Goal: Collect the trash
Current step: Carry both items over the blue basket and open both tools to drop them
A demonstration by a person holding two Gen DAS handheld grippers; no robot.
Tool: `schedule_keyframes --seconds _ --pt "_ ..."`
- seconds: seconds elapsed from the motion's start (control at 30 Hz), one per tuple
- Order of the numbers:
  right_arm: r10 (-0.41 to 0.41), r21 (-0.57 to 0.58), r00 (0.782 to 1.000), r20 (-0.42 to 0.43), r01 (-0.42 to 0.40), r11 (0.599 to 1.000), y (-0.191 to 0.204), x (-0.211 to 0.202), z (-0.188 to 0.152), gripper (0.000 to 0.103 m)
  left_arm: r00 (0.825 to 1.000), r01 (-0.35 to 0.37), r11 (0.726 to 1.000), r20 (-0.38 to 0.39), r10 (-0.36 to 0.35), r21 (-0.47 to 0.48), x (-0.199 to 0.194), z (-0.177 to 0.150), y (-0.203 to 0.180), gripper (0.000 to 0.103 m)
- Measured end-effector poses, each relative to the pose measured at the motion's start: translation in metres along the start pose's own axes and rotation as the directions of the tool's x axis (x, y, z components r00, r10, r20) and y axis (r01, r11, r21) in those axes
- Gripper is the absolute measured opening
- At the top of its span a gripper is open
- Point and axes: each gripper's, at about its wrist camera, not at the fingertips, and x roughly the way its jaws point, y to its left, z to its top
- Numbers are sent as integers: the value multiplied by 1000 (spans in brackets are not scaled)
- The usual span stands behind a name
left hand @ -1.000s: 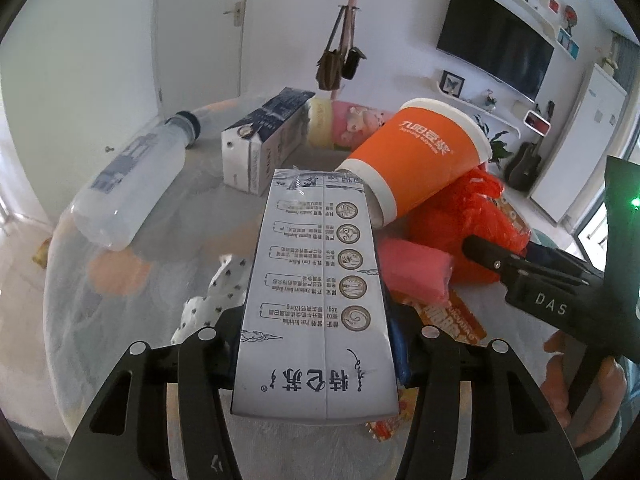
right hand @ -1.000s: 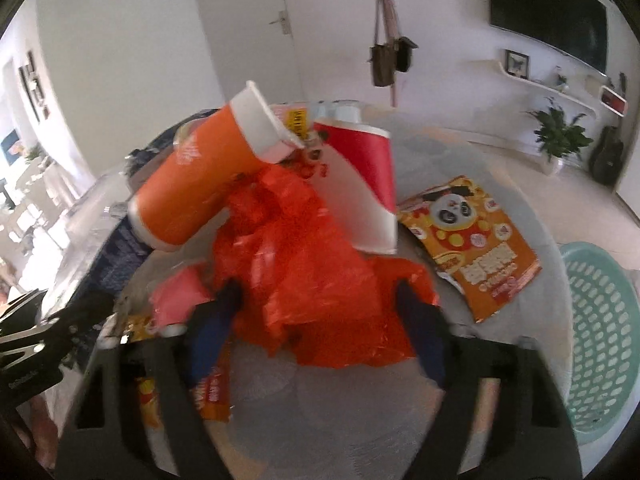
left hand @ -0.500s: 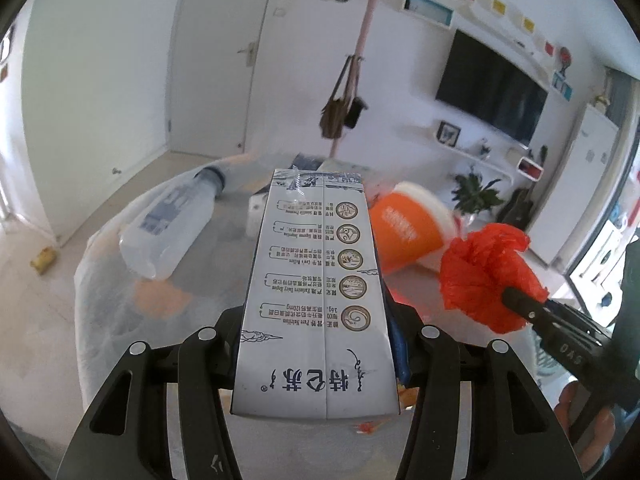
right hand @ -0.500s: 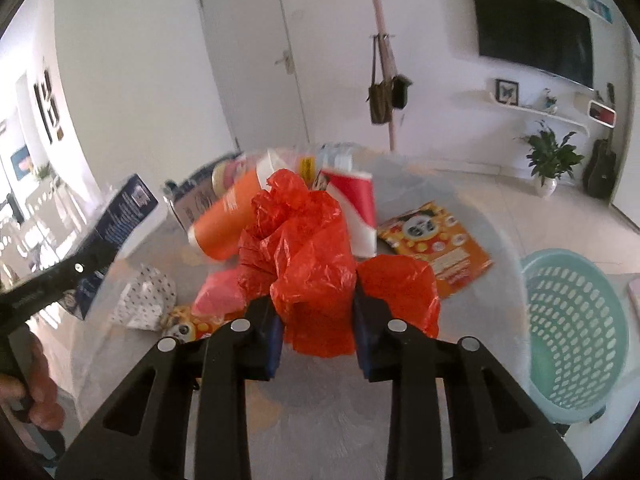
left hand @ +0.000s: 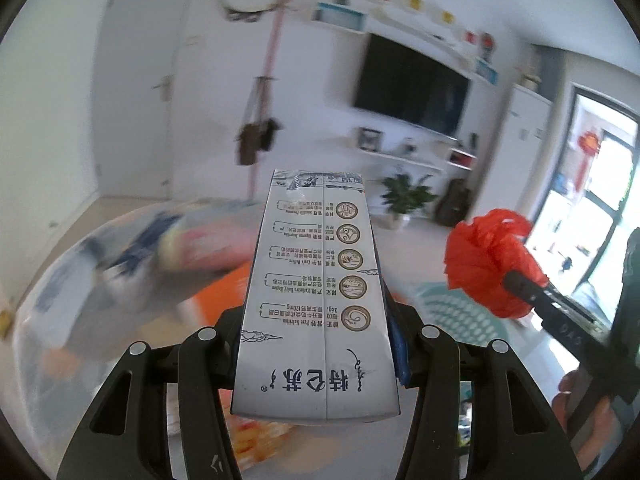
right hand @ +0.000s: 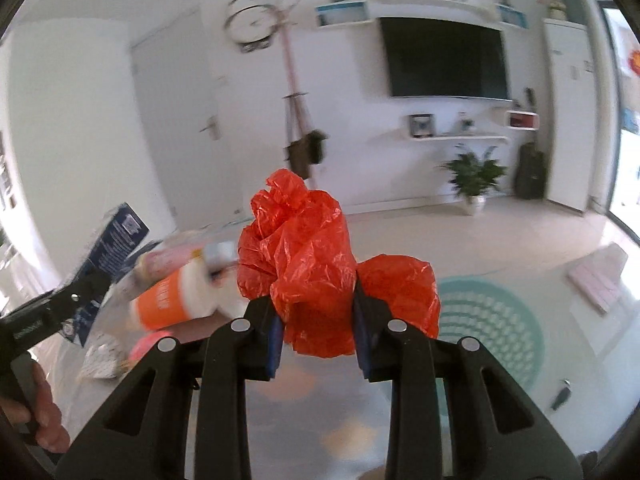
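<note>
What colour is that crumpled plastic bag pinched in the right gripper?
Bright orange-red. The plastic bag shows best in the right wrist view, pinched in the right gripper.

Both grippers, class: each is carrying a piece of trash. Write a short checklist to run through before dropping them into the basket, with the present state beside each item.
1. Left gripper clamped on the milk carton: ok.
2. Right gripper clamped on the red bag: ok, though part of the bag bulges outside the fingers.
3. Both loads lifted clear of the table: ok.
4. Basket in view, on the floor to the right: ok.
5. Either load above the basket opening: not ok; both are short of it.
6. Room left inside the basket: cannot tell.
</note>
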Motion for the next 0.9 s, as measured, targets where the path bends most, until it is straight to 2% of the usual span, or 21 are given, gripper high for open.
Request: schedule_keyframes --seconds 0.17,0.27,0.4,0.5,0.6,0.73,0.77,0.8,0.83,0.9 --pt "-106 128 994 -13 107 986 -65 3 -3 26 992 118 991 -40 -116 62 45 11 -60 51" --pt "-164 179 985 -49 170 969 -97 10 -11 26 978 194 978 -95 -187 73 77 8 -90 51" --pt "-243 228 962 -126 267 936 -134 29 -28 26 935 306 951 -204 -292 45 131 -8 -119 51" --pt "-263 265 944 -197 310 913 -158 48 -42 28 896 357 934 -284 -341 5 166 -23 -130 51" --pt "-268 283 934 -236 330 901 -171 61 -52 29 868 371 928 -343 -358 -30 193 -37 -133 52" --pt "-266 299 923 -277 346 889 -181 80 -58 31 859 362 932 -377 -347 -33 211 -50 -138 51" --pt "-264 303 921 -285 348 887 -184 82 -59 35 862 352 935 -377 -338 -31 213 -51 -140 53" --pt "-263 307 919 -294 352 884 -188 85 -59 40 860 354 935 -380 -339 -33 214 -52 -139 63" --pt "-261 318 918 -300 354 879 -192 85 -62 50 857 361 932 -381 -347 -36 213 -52 -138 72" --pt "-256 333 923 -288 347 877 -195 81 -65 58 864 359 933 -367 -344 -28 207 -53 -135 74"
